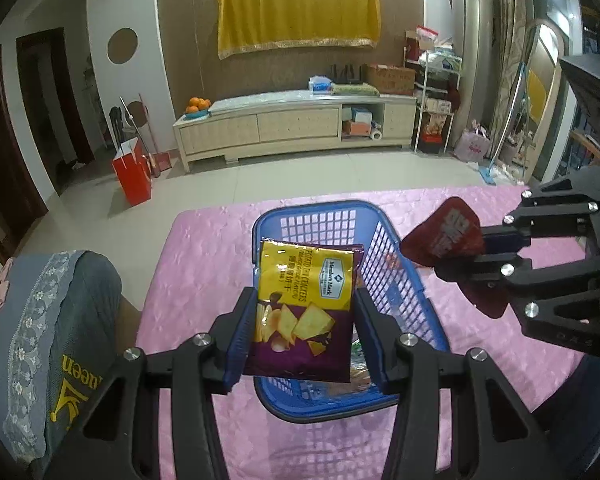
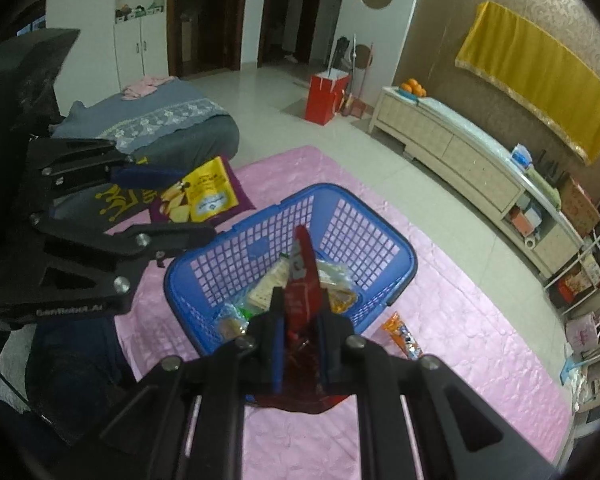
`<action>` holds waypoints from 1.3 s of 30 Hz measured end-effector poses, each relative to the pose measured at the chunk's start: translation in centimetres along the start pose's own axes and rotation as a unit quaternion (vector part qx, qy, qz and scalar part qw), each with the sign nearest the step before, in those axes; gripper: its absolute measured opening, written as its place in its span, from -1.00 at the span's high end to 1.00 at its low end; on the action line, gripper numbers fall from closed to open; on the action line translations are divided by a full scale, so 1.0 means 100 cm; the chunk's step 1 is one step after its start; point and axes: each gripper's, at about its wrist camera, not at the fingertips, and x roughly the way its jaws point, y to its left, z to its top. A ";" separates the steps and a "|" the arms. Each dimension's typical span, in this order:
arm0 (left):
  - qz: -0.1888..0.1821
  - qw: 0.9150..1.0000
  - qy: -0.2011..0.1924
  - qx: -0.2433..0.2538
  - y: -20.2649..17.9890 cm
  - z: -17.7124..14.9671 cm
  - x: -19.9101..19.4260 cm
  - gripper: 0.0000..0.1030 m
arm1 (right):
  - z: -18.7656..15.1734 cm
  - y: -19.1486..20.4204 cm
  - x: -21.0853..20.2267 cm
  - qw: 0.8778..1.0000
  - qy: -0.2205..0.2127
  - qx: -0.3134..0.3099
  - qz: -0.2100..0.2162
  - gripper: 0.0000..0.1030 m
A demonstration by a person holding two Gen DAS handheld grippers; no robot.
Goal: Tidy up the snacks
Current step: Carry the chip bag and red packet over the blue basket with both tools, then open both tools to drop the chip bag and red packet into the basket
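A: We had the left claw (image 1: 300,312) clamped on the yellow-and-purple cracker packet (image 1: 302,304), its blue pads (image 1: 240,320) pressing the two side edges. The packet hung in the air over the near part of the blue basket (image 1: 400,280).

B: And the right claw (image 2: 300,336) was squeezed fully together on the dark red pouch (image 2: 300,280), which stood up between the pads above the basket's near rim, not yet inside.

A: We judged both as light, air-filled foil bags: soft, crinkly, and likely slick. The crackers inside would probably break under a hard squeeze.

B: So we thought the sealed seams or edges were the safest place to take hold, where the film is flat and nothing brittle sits behind it. The red pouch seemed held low down, with its top flopping free.

A: Inside the basket we saw several snack packs (image 2: 268,288) already lying on the bottom.

B: One orange wrapped snack (image 2: 404,336) lay on the pink cloth (image 2: 460,320) of the bench, just beside the basket's right wall. It looked small and thin, best pinched across its middle.
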 end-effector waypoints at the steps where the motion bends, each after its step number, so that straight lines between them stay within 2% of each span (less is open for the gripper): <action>1: 0.002 1.000 0.006 0.006 0.001 -0.001 0.006 0.11 | 0.002 0.001 0.004 1.000 0.005 0.003 0.002 0.71; 5: 0.004 0.999 0.032 0.009 0.009 -0.006 0.032 0.11 | 0.004 -0.001 0.030 0.999 0.034 0.006 0.002 0.71; 11: -0.009 0.998 0.055 -0.014 0.021 -0.008 0.058 0.11 | 0.004 -0.007 0.055 0.998 0.058 0.020 -0.008 0.71; 20: -0.012 0.998 0.057 0.007 0.019 -0.010 0.067 0.08 | -0.001 -0.013 0.068 0.996 0.082 0.029 -0.008 0.71; 22: -0.003 0.999 0.052 0.016 0.015 -0.010 0.066 -0.21 | -0.002 -0.013 0.067 0.996 0.083 0.025 -0.013 0.70; 25: 0.004 0.999 0.049 0.023 0.014 -0.009 0.066 -0.35 | 0.001 -0.015 0.070 0.996 0.083 0.028 -0.017 0.46; 27: 0.004 0.999 0.046 0.026 0.012 -0.009 0.064 -0.48 | -0.001 -0.014 0.069 0.996 0.081 0.030 -0.013 0.16; 29: 0.008 0.999 0.044 0.027 0.011 -0.009 0.062 -0.49 | -0.001 -0.013 0.068 0.997 0.078 0.025 -0.018 -0.12; 30: 0.009 0.999 0.044 0.026 0.012 -0.008 0.062 -0.49 | -0.001 -0.011 0.068 0.997 0.076 0.021 -0.022 -0.18; 35: 0.012 0.999 0.041 0.017 0.012 -0.007 0.054 -0.49 | -0.003 -0.012 0.057 0.997 0.069 0.019 -0.029 -0.24; 39: 0.020 0.999 0.037 0.024 0.009 -0.006 0.046 -0.49 | -0.005 -0.018 0.044 0.997 0.058 0.026 -0.032 -0.41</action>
